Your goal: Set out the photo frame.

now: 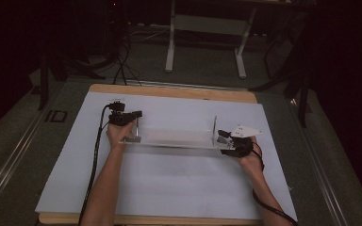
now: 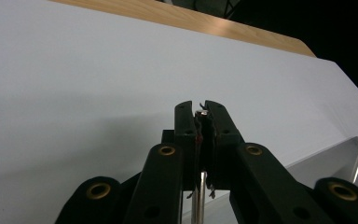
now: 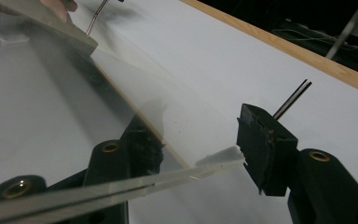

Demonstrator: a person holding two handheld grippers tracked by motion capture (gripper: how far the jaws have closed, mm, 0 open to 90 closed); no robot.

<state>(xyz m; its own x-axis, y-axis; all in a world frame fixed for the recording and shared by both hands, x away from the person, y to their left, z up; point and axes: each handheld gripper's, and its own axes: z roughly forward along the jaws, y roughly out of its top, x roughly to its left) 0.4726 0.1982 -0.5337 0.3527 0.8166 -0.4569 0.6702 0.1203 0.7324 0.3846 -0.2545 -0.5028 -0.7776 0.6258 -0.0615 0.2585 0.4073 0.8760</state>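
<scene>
The left tool (image 1: 131, 117) is clenched on the thin metal rod (image 2: 198, 198) that stands upright at the left end of the clear tray (image 1: 174, 139); in the left gripper view the rod runs up between the closed pads. The tray lies across the middle of the white sheet (image 1: 169, 183) on the tabletop (image 1: 169, 92), its long side running left to right. At its right end a second rod (image 1: 215, 125) stands free, and the right tool (image 1: 225, 138) sits just beside it, released: its jaws stand wide, with the tray's clear edge (image 3: 121, 189) passing between them untouched.

This looks like the step of taking hold of the tray at both ends. The next move calls for the right tool to close on the edge or the right rod, squarely, so the tray stays level.

Nothing else lies on the sheet. Beyond the tabletop stand a white table frame (image 1: 207, 28) and loose cables (image 1: 122, 66) on the floor, well apart from the work.
</scene>
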